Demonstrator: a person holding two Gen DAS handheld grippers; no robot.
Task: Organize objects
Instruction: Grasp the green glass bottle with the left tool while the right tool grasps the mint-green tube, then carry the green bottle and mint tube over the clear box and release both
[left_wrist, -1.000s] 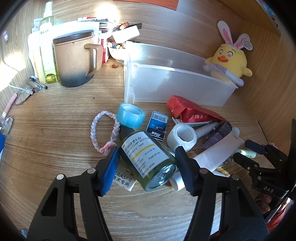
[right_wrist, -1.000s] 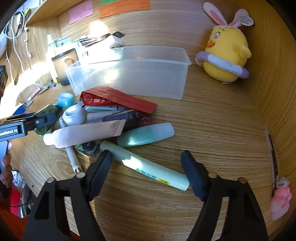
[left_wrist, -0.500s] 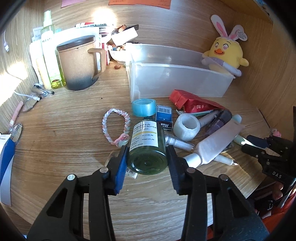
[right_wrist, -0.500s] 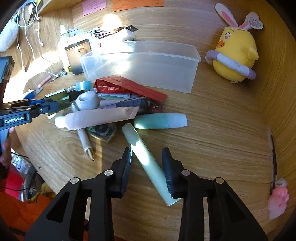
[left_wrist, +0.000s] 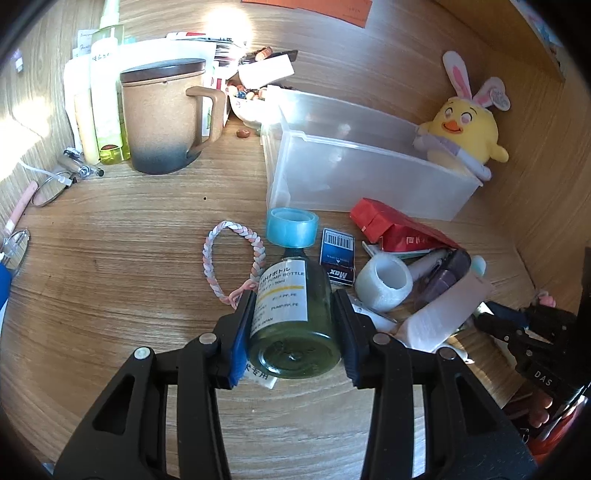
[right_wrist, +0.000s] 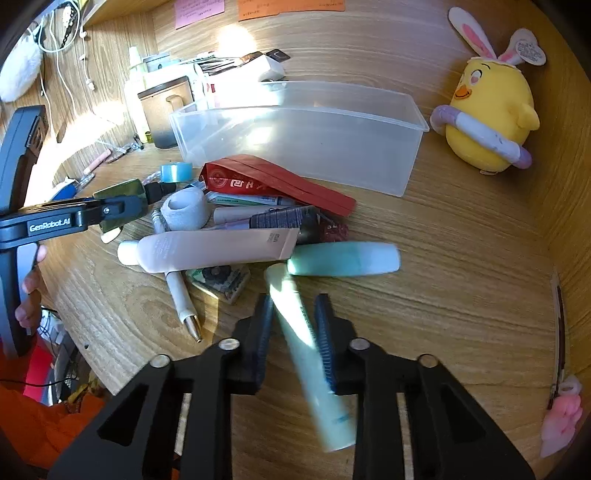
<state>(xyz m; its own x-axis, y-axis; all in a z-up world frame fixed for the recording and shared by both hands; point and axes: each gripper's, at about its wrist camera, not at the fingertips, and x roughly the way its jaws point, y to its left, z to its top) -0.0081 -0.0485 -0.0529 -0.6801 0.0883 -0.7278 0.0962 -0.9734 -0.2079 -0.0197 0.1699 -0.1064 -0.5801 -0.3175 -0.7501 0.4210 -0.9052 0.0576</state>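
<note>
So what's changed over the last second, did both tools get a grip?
Yes. The left tool closed on the green pump bottle, now clamped. The right tool has just been closing on the pale green tube, which swung lengthwise between its pads. The clear bin and pile stayed put.

A home desk nook: plush chick, lidded mug, sticky notes.

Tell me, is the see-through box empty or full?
Empty. Both views show only bare walls and floor inside the clear plastic bin; the clutter lies outside it on the desk.
</note>
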